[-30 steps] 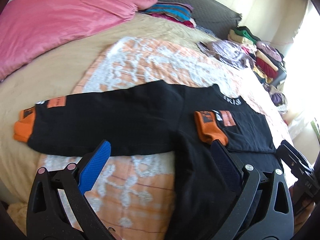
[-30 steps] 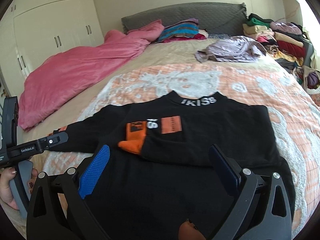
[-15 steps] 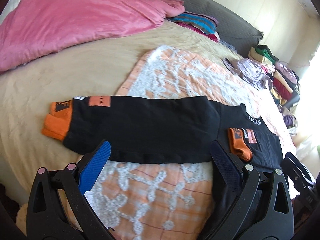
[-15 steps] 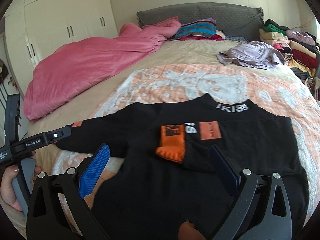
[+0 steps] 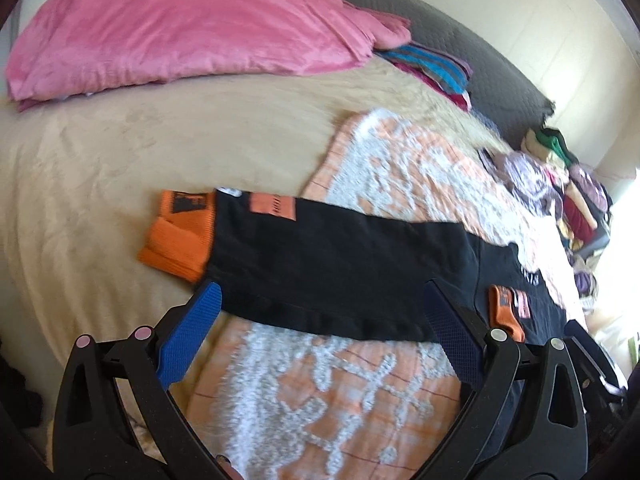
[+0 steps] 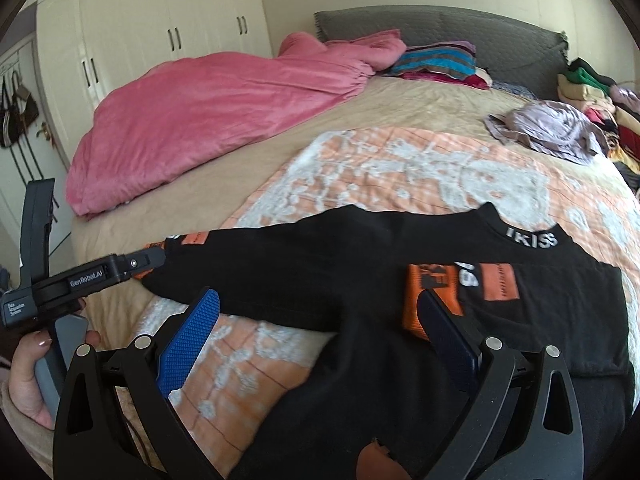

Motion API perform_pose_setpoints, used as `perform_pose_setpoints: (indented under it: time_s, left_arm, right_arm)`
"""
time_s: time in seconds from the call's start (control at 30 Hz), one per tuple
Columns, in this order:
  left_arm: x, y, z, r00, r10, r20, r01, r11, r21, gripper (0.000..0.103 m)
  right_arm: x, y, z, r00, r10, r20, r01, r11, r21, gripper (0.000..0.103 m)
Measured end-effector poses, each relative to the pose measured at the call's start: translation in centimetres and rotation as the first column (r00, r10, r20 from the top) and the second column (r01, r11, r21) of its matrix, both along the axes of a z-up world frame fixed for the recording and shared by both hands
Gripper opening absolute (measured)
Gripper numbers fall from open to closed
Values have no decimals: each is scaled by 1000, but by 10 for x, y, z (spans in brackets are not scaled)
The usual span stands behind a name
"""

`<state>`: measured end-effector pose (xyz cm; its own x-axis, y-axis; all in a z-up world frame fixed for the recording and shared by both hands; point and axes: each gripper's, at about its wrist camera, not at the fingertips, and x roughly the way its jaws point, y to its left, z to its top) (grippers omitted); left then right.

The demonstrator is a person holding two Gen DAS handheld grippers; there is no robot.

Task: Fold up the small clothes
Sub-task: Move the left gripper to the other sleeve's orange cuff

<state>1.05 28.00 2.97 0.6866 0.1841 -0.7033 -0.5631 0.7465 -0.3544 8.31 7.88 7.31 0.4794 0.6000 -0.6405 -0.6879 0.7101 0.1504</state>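
Observation:
A small black sweatshirt (image 6: 352, 280) with orange cuffs lies flat on an orange-and-white blanket (image 6: 420, 168). One sleeve is folded across the chest, its orange cuff (image 6: 430, 300) under the white-lettered collar (image 6: 532, 238). The other sleeve (image 5: 340, 264) stretches out to the left, its orange cuff (image 5: 180, 240) on the beige sheet. My left gripper (image 5: 320, 312) is open and empty, hovering just short of that sleeve. My right gripper (image 6: 320, 312) is open and empty above the shirt body. The left gripper's body also shows in the right wrist view (image 6: 92, 276), beside the sleeve cuff.
A pink duvet (image 6: 224, 108) lies on the far left of the bed. A crumpled lilac garment (image 6: 548, 128) and piles of folded clothes (image 6: 592, 96) sit at the far right by the grey headboard (image 6: 460, 32). White wardrobes (image 6: 160, 32) stand behind.
Both grippers have swung to the left. The left gripper now faces the outstretched sleeve and its cuff. The shirt has not moved.

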Motion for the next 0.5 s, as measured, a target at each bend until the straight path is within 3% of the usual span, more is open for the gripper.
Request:
perform_pose_setpoints:
  time_s: [0.5]
  left_arm:
    - [-22,54,-26,983,182,-34,-184,980,-74,94]
  right_arm:
    - [-22,51,-8,995,97,-8,-97,995,-23,98]
